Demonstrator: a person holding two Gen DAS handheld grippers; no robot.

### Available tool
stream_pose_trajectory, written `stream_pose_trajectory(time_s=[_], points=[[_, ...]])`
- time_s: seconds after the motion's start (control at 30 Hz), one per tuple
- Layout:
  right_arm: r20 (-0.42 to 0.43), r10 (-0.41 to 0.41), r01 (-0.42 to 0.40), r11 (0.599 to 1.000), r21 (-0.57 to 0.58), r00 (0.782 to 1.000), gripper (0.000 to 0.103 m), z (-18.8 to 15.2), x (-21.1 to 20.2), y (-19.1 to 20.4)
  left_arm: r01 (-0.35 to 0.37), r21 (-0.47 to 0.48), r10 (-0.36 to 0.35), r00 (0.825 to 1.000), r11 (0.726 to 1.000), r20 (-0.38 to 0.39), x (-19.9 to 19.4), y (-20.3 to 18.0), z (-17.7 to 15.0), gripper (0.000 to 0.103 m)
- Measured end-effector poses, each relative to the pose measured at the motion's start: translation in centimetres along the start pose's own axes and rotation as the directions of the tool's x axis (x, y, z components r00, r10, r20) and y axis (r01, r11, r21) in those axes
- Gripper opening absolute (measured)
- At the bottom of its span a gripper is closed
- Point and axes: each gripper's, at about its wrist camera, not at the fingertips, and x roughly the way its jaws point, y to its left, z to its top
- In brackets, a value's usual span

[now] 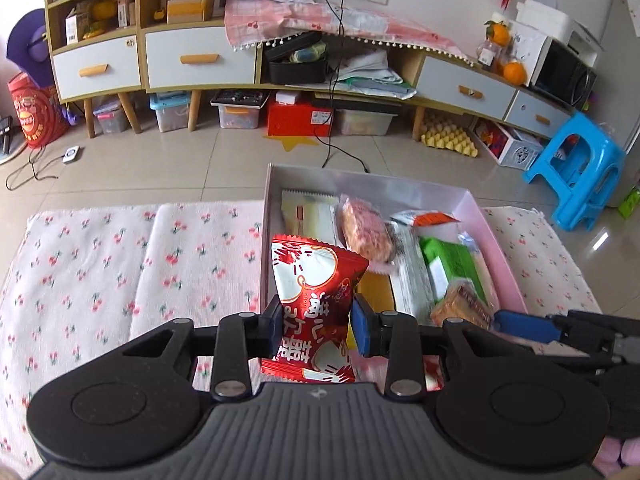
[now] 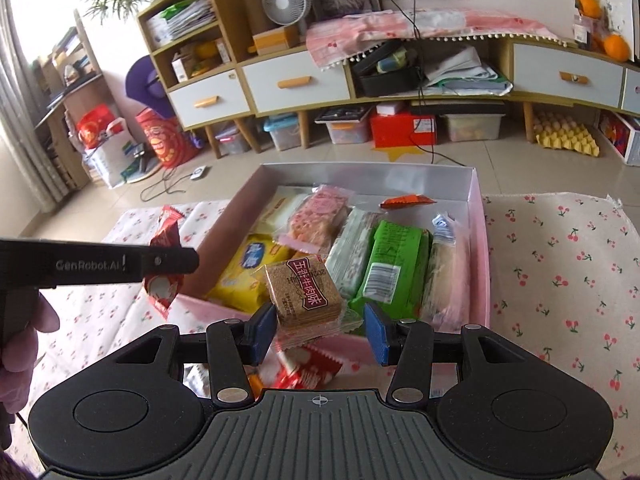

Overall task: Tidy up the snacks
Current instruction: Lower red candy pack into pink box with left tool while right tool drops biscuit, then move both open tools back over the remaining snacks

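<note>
Now the left gripper (image 1: 314, 330) pinches a red packet (image 1: 316, 280) at the pink box (image 1: 496, 232) near-left edge; the right gripper (image 2: 320, 330), spread, hovers around a brown biscuit (image 2: 306, 294). Next, I'd say: drop red in.

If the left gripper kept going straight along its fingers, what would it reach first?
Probably the box's near-left wall, or the snacks just inside it. The left gripper, shut on the red packet, points at that edge; depth is unclear, so it might pass above the rim.
</note>
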Motion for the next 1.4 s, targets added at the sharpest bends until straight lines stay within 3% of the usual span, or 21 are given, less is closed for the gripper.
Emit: stream_pose_trajectory(time_s=[0.17,0.4,0.43,0.47,0.5,0.83,1.4], points=[[-0.008,-0.018,0.018,1.000,0.008,1.000,0.047,-0.1,1.6,-0.2,-0.015,-0.005,0.015,0.999,1.000,-0.033,1.7,-0.5,0.5,0.032],[0.012,0.004,-0.005,1.000,0.027,1.000,0.049,-0.1,2.0,-0.7,-0.042,0.039,0.042,0.999,0.998,-0.004,2.1,-1.0,0.3,0.033],[0.029,0.015,-0.016,0.999,0.034,0.999,0.050,-0.1,1.8,-0.8,-0.051,0.044,0.050,0.999,0.998,0.004,2.0,-1.1,0.2,0.041],[0.046,0.023,-0.025,0.999,0.044,0.999,0.052,0.0,1.6,-0.9,-0.073,0.051,0.072,0.997,0.996,0.015,1.9,-1.2,0.2,0.055],[0.054,0.020,-0.023,0.998,0.060,0.998,0.061,0.1,1.5,-1.1,-0.091,0.057,0.090,0.996,0.994,0.029,1.7,-1.3,0.1,0.060],[0.064,0.004,-0.013,0.990,0.139,0.998,0.063,0.2,0.1,-2.4,-0.077,0.070,0.074,0.996,0.995,0.041,0.1,-1.4,-0.3,0.069],[0.009,-0.049,0.048,0.995,0.091,0.999,0.079,-0.6,-5.3,-1.3,-0.036,0.009,0.036,0.999,0.999,0.031,-3.9,-1.2,-3.4,0.092]])
